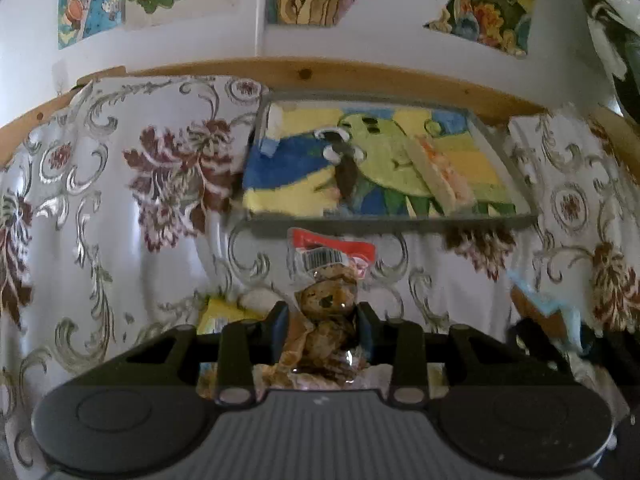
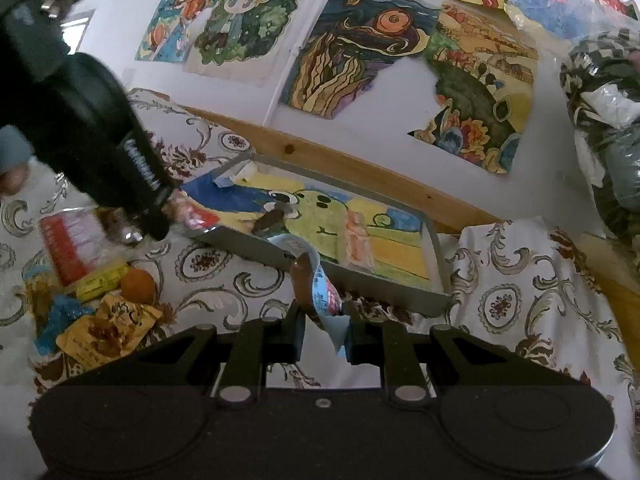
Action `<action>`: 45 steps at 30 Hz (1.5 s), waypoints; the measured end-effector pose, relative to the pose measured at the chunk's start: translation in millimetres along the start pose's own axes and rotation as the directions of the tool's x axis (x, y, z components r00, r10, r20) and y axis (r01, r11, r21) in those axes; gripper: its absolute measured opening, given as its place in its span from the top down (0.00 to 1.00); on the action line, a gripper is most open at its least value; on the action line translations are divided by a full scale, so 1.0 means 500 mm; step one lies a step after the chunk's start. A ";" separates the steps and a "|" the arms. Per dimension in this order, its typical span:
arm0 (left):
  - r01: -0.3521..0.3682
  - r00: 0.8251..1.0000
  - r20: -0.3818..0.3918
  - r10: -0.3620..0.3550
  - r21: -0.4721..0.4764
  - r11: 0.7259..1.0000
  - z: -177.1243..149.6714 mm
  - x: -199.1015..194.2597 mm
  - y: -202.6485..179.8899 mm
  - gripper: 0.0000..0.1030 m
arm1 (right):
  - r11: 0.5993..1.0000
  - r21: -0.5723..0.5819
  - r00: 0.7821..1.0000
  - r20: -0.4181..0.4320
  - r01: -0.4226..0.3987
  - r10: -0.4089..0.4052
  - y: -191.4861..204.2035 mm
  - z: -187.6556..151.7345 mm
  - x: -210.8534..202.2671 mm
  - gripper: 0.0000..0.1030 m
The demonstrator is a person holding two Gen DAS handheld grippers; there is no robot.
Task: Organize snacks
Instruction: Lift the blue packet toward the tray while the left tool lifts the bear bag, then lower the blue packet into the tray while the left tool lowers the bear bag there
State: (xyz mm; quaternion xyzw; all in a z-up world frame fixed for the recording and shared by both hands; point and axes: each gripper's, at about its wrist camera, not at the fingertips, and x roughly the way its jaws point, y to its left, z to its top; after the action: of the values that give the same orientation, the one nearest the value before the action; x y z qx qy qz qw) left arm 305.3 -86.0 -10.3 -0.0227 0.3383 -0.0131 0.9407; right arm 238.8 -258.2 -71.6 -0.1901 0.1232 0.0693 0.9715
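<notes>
The lower part of a clear cookie packet [image 1: 326, 304] is hidden between the clenched fingers of the left gripper [image 1: 323, 322]. A light-blue wrapper [image 2: 320, 292], its print unreadable, is pinched by the right gripper [image 2: 323, 334]. Beyond both fingertips, a grey tray [image 2: 436, 300] is seen; loose snacks [image 2: 104, 308] are piled far left.

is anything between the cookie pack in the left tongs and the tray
Nothing visible blocks it. The cookie pack is held in the left tongs, and only bare tablecloth lies before the tray; its low front wall must be cleared.
</notes>
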 end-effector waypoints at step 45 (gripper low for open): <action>0.022 1.000 -0.009 -0.021 0.036 0.999 0.226 0.271 0.046 0.61 | 0.885 0.409 0.928 -0.188 -0.223 0.321 -0.071 0.191 0.433 0.79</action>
State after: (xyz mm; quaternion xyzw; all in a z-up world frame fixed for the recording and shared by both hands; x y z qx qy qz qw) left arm 482.0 -64.4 -10.7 -0.0093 0.3419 -0.0294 0.9392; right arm 473.3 -235.1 -30.8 0.0140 0.2814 0.1560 0.9467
